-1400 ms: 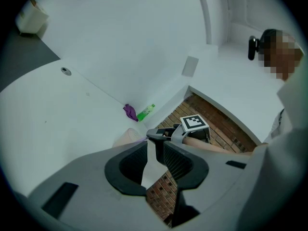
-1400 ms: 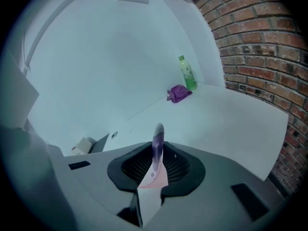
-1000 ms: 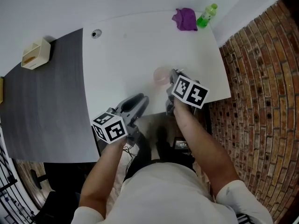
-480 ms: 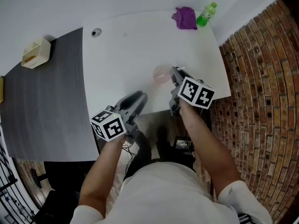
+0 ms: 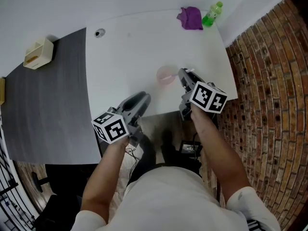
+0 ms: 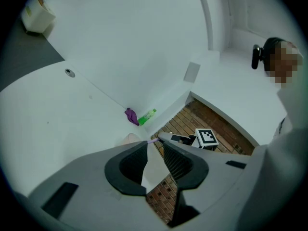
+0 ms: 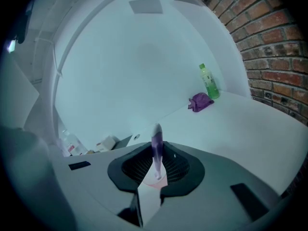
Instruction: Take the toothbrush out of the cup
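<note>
Toothbrush [image 7: 157,146] lower end hidden behind right gripper [image 7: 156,166]; cup [image 7: 154,182] mostly hidden there, only sliver visible.

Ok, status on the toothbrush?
Left gripper open, empty. Right gripper shut on toothbrush, at pink cup; tip clearance unclear. Nothing blocking.

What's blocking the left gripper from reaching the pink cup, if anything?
Probably nothing, so likely yes: left gripper is open and empty, with bare table between it and the cup. The right gripper, clamping the toothbrush, is at the cup's other side.
</note>
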The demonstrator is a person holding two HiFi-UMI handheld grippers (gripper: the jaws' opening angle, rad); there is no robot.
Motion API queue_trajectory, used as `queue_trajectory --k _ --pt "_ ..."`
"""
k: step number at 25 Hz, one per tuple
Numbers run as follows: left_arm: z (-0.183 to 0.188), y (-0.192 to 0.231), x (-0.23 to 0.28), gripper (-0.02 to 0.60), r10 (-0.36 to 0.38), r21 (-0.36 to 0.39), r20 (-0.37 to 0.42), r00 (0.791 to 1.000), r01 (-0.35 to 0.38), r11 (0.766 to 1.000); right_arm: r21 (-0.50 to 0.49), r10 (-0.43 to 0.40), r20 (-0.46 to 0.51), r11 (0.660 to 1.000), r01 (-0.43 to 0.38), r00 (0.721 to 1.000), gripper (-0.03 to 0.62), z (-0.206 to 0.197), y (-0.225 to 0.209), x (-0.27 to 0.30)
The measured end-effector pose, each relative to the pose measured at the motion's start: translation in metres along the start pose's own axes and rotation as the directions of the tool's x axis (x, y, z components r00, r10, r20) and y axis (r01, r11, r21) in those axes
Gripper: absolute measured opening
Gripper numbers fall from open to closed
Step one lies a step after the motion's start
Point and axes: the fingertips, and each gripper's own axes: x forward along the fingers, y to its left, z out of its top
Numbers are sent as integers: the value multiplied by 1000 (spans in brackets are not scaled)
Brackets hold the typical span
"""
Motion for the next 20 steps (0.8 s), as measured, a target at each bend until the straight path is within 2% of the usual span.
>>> queue_trajectory --k 12,20 --pt "11 -17 3 83 -8 -2 43 999 8 1000 2 72 51 997 -72 996 64 23 12 -24" --pt "23 -41 3 83 -36 29 76 996 34 999 38 124 74 991 -127 990 64 32 21 -45"
